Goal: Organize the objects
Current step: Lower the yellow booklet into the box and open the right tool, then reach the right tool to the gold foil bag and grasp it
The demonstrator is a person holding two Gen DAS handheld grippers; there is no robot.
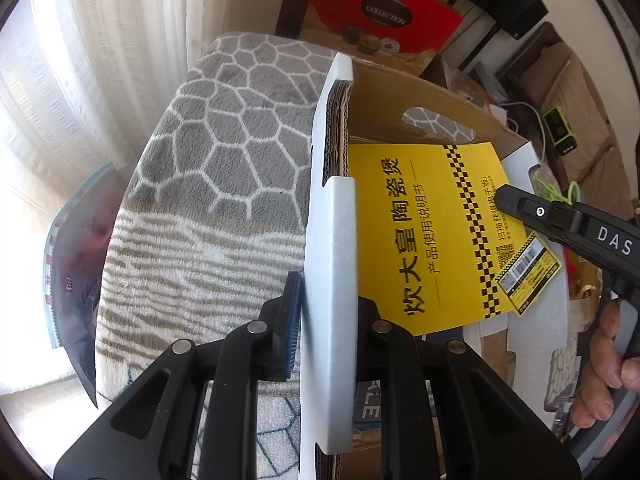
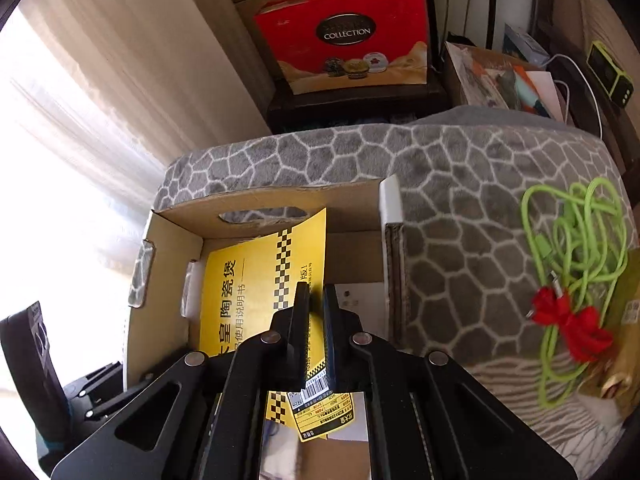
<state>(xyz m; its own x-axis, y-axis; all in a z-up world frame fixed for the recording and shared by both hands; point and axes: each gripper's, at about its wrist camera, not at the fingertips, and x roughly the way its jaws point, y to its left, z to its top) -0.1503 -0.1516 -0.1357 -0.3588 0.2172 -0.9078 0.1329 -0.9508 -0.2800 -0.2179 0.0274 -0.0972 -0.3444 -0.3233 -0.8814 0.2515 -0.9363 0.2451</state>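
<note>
An open cardboard box (image 1: 400,92) (image 2: 272,200), white outside, stands on a grey patterned blanket (image 1: 224,160) (image 2: 460,200). A yellow instruction booklet (image 1: 432,240) (image 2: 248,280) with black checks lies tilted inside it. My left gripper (image 1: 330,312) is shut on the box's white side flap (image 1: 332,240), with one blue pad (image 1: 292,316) outside it. My right gripper (image 2: 317,304) (image 1: 502,196) reaches into the box from the right, shut on the booklet's near corner. A barcode label sticks out below its fingers.
A coiled green cable (image 2: 576,240) with a red bow (image 2: 560,312) lies on the blanket right of the box. A red gift box (image 1: 384,8) (image 2: 344,40) stands behind on a dark stand. Curtains hang at left. A hand (image 1: 612,360) grips the right handle.
</note>
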